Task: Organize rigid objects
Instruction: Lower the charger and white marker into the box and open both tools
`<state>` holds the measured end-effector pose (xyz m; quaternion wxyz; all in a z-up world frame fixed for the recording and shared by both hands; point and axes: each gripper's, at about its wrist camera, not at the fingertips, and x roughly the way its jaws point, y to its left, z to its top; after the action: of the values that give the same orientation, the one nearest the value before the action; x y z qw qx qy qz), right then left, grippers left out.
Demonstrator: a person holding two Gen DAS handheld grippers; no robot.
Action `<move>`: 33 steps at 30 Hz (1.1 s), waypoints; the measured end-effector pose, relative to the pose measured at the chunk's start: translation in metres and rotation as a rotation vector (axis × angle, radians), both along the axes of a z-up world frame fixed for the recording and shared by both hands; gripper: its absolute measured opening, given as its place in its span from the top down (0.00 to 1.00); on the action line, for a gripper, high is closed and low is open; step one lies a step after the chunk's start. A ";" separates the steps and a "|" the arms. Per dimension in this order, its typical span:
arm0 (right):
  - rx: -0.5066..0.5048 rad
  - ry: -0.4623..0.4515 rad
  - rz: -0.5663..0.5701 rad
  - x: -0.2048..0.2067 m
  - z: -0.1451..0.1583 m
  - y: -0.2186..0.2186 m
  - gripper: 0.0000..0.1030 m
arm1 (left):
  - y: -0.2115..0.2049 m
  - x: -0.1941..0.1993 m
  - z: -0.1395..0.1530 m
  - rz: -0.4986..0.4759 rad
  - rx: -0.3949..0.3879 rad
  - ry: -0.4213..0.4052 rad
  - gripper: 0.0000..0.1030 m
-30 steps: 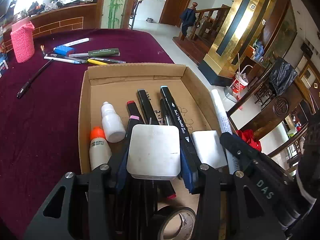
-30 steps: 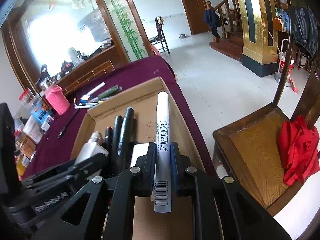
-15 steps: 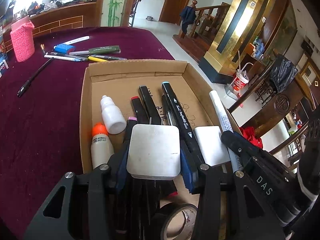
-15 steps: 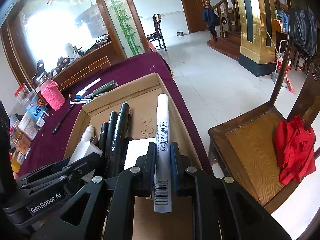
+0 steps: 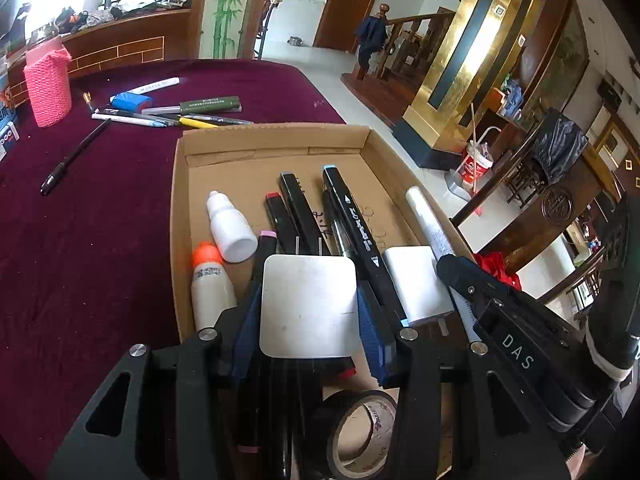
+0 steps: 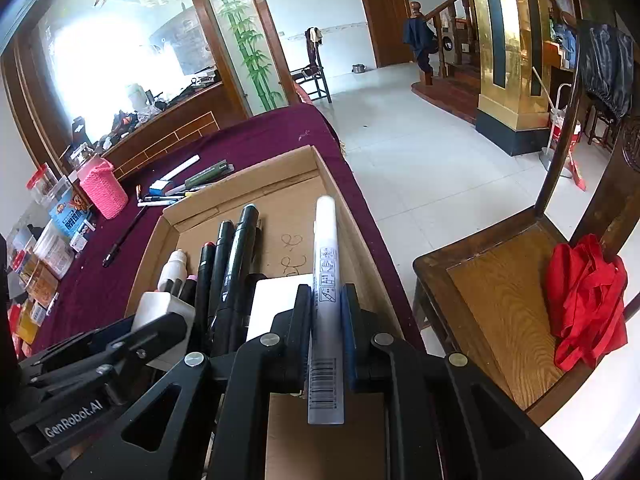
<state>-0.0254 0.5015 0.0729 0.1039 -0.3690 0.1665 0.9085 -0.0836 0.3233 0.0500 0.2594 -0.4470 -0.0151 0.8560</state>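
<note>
Black markers (image 5: 352, 220), two bottles (image 5: 230, 228) and a tape roll (image 5: 360, 436) are crowded in the cardboard box (image 5: 176, 216), lower centre. A white square adapter (image 5: 308, 306) is clamped in the left tool (image 5: 308, 320). A white marker (image 6: 326, 296) is clamped in the right tool (image 6: 326, 320), at frame centre.

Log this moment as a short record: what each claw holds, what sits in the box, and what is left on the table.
left claw: closed on a white square charger, above the box
right claw: closed on a white marker, above the box's right side
cardboard box: black markers, two small white bottles, second white charger, roll of black tape
table: loose pens, black pen, pink knitted holder
</note>
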 end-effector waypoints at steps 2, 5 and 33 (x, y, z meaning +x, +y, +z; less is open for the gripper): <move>0.004 0.008 -0.007 0.001 0.002 0.000 0.87 | -0.001 0.000 0.001 0.000 0.005 -0.001 0.58; -0.003 0.024 -0.005 0.003 0.004 0.001 0.87 | -0.001 -0.001 0.001 -0.004 0.004 -0.002 0.58; 0.021 0.112 0.004 0.009 0.018 -0.008 0.66 | -0.031 0.048 0.047 0.025 -0.043 0.317 0.43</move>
<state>-0.0160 0.4934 0.0908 0.0965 -0.3166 0.1619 0.9296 -0.0359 0.2924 0.0974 0.2384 -0.3114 0.0387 0.9191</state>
